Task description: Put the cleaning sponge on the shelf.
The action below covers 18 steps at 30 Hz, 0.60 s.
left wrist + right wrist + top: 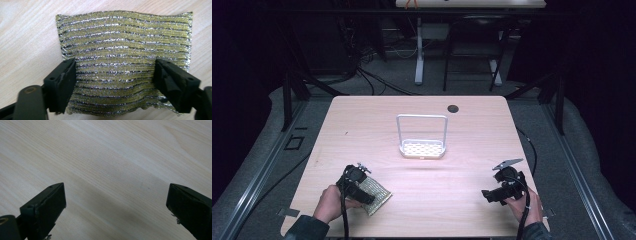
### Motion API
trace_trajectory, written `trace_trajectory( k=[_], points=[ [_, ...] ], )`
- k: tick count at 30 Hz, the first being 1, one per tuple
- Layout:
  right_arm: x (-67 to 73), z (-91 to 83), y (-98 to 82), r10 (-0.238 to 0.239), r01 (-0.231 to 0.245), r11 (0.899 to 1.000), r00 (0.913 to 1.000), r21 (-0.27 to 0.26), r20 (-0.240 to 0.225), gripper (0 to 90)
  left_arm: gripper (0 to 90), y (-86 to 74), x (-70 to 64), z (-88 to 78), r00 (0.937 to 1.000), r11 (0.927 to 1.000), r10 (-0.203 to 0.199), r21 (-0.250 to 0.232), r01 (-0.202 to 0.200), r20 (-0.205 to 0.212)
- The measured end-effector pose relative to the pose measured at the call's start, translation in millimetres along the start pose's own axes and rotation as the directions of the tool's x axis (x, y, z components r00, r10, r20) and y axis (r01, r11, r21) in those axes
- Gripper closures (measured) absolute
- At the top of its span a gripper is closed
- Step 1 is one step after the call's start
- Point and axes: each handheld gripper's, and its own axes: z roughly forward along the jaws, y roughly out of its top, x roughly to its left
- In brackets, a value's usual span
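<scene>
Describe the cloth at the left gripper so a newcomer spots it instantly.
On the light wooden table, go to the near left corner, by the left gripper. Between its jaws lies a square, ribbed yellow-green scouring cloth with silver glitter threads, flat and soft, unlike the upright white wire rack mid-table.

Scouring cloth [125, 62]: near edge hidden behind the left gripper [113, 86] jaws; whether the pads press it cannot be told. Right gripper [115, 210]: both jaws cut off by the lower frame edge
</scene>
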Motion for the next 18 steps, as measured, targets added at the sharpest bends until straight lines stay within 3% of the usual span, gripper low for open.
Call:
trace_trajectory(
  k=[18],
  points=[
    [-0.3, 0.5, -0.2, -0.001, 0.001, 1.000, 1.0000, 0.008, -0.005, 2.8, 49.6, -3.7, -7.1, -5.7, 0.9988, 0.9977, 0.037, -0.057, -0.035, 0.033]
  ],
)
